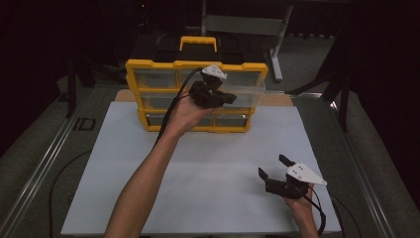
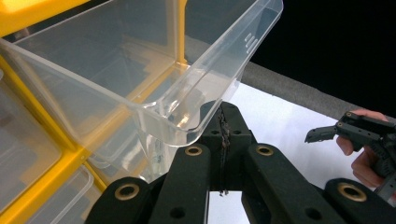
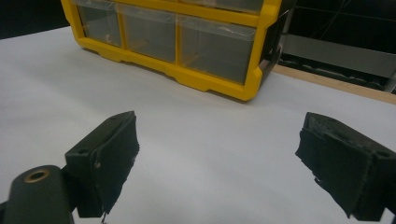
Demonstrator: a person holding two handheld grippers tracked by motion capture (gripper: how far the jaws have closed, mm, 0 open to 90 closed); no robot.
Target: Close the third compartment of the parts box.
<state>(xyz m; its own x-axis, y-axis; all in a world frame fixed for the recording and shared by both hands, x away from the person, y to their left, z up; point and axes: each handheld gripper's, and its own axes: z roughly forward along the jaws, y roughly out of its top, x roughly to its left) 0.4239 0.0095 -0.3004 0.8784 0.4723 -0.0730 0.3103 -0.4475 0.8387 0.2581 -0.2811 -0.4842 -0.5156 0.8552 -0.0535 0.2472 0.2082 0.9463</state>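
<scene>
Two hand-held grippers. Left gripper (image 1: 229,96): one, jaws pressed together on the front lip of one clear plastic drawer (image 2: 154,70), which stands drawn partway out of the middle row at the right side of the cabinet. Right gripper (image 1: 273,167): one, jaws spread wide with nothing between them, held low over the white table top (image 1: 208,168) near its front right corner, well apart from the cabinet. Yellow drawer cabinet (image 1: 148,64): one, with one yellow carry handle (image 1: 198,40) on a black top, standing at the far edge of the table top; the high view suggests three rows of clear drawers, exact count not certain. Views compared: the left gripper view gives the clamped lip up close, the drawer's bare inside, small raised marks moulded on its side wall, too small to read, and the right gripper farther off in its hand; the right gripper view gives three drawer fronts of the bottom row and both pads apart over the table top; the high view gives both forearms and the whole layout. Writing: the letters "ID" (image 1: 83,124) on the dark surface left of the table top.
</scene>
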